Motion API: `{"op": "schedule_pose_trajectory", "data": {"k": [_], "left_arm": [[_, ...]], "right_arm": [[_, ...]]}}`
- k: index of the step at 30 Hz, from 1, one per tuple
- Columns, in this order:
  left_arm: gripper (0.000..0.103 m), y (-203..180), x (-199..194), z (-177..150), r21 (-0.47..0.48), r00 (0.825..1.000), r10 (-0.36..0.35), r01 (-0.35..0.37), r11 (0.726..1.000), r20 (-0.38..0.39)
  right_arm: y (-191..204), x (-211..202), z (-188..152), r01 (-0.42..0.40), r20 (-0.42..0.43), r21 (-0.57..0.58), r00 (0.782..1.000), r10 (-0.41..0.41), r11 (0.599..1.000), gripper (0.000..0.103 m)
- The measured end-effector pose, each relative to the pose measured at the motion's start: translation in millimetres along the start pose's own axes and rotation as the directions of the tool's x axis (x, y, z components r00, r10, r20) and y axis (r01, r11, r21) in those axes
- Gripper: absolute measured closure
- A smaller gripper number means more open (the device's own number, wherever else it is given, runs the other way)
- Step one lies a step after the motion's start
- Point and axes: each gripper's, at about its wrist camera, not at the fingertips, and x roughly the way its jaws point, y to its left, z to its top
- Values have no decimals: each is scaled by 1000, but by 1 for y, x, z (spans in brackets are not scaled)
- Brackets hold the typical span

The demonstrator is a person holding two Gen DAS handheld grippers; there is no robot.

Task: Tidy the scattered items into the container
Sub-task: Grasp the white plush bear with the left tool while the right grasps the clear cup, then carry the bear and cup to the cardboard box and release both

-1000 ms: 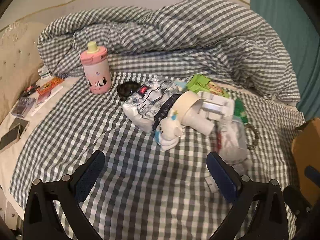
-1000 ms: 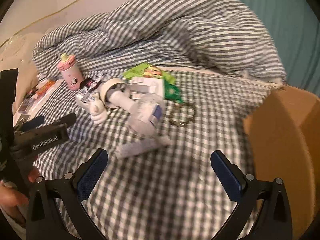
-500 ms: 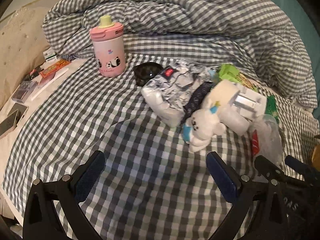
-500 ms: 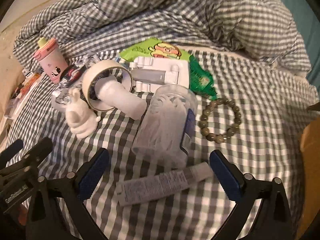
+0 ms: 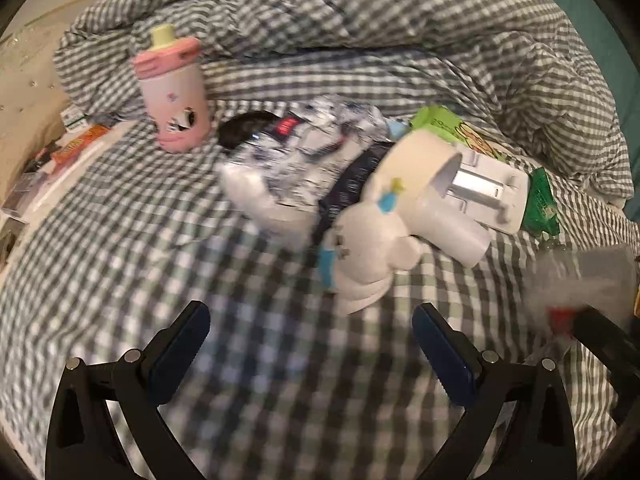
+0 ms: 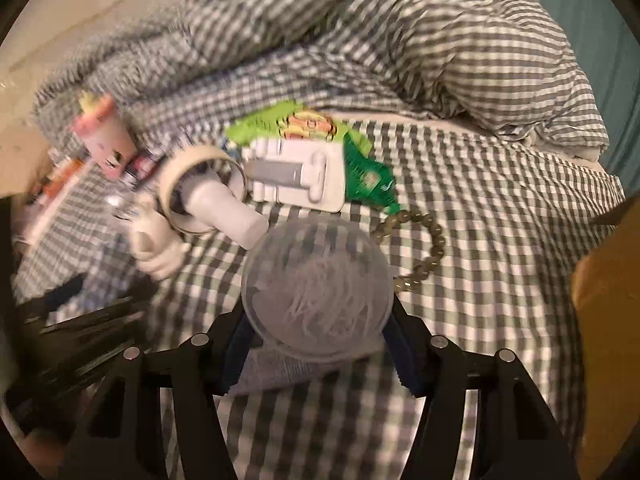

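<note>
No legible text on any item; all labels blurred.

Home bedroom: gingham-sheeted bed and rumpled duvet.

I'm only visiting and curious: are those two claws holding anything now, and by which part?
The right hand-held gripper is closing around the clear round tub, fingers on its opposite sides. The left hand-held gripper holds nothing.
</note>
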Motion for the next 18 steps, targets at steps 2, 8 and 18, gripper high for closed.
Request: {"op": "schedule_pose_trajectory", "data": {"k": [2, 8, 18], "left_arm": [[0, -4, 8, 3, -12, 1000, 7, -7, 1000, -4], [0, -7, 34, 10, -59, 999, 11, -13, 998, -35], [55, -12, 26, 13, -44, 999, -8, 7, 999, -34]], "right_arm": [[-7, -6, -1, -1, 11, -1, 1000, 1, 1000, 44], [-22, -2, -4, -13, 3, 3, 1000, 13, 1000, 44], [-27, -12, -8, -20, 13, 8, 1000, 20, 1000, 44]]}}
